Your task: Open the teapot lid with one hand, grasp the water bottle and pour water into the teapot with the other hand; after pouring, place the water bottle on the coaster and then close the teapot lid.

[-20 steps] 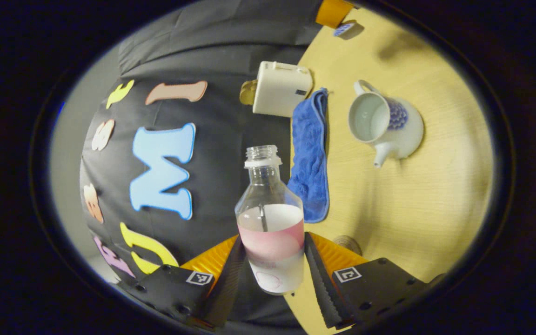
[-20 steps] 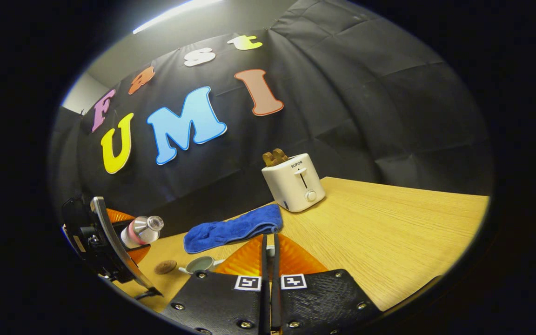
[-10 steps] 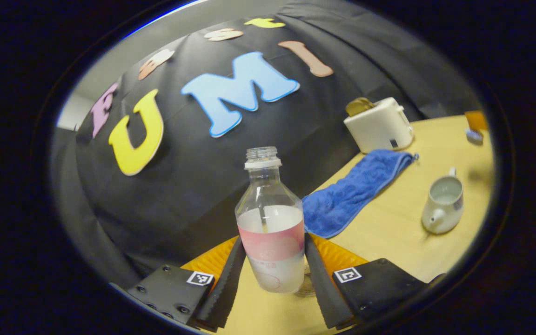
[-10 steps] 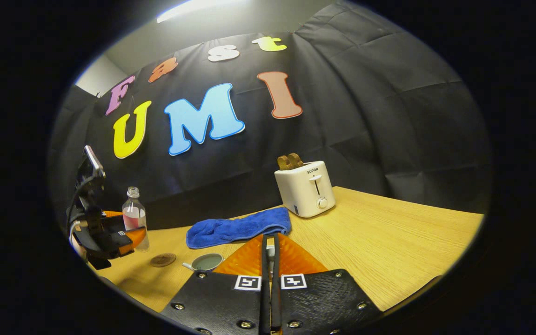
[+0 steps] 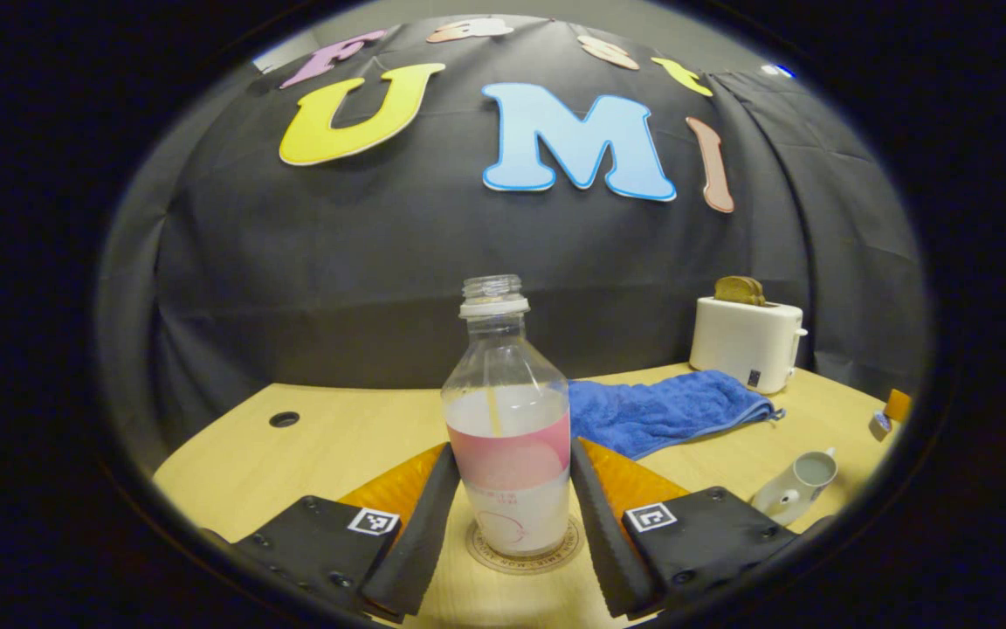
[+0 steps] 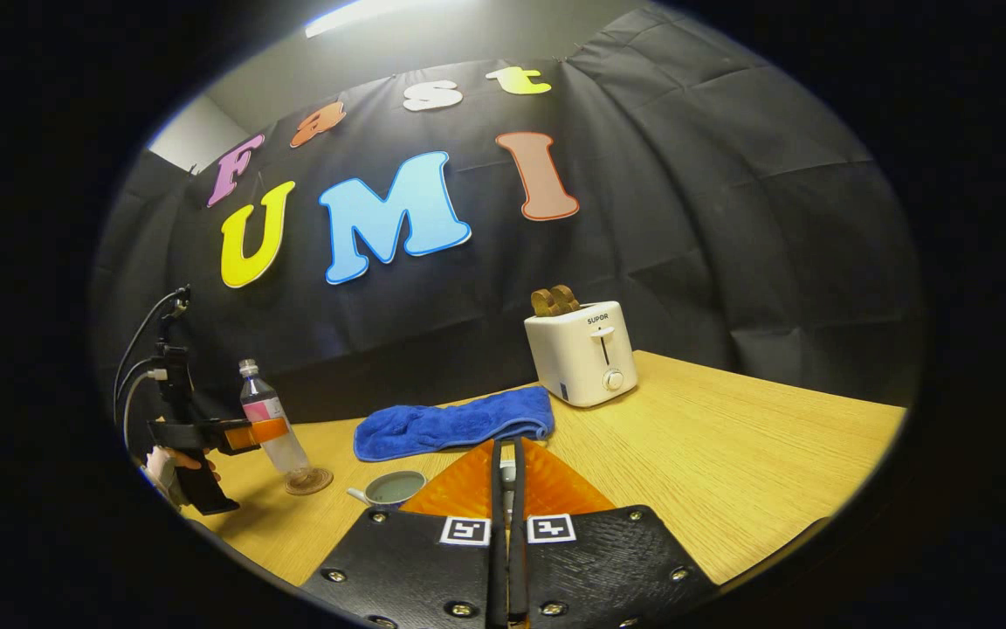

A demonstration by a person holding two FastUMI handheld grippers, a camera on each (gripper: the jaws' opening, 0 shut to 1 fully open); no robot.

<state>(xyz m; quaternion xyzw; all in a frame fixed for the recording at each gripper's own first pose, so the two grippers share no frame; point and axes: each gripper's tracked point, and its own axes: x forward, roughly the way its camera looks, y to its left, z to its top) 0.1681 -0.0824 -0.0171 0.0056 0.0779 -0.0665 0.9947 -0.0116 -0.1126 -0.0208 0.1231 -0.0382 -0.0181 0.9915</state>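
Wall: black cloth (image 6: 686,218), creased, hung behind the far edge of the table.
Upper wall: pale grey strip (image 6: 197,140) above the cloth.
Light: bright ceiling strip (image 6: 363,13) at top.
Table: light wood top (image 6: 730,454), grain visible; round cable hole (image 5: 284,419) near the far left corner.
Toaster: white (image 6: 586,358), at the far edge.
Towel: blue (image 6: 459,424), beside the toaster.

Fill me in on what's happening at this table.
A person works two handheld grippers. The left gripper holds an uncapped water bottle upright on the coaster, fingers on both its sides. The right gripper is shut on something thin, likely the lid. The teapot stands open beside the blue towel.
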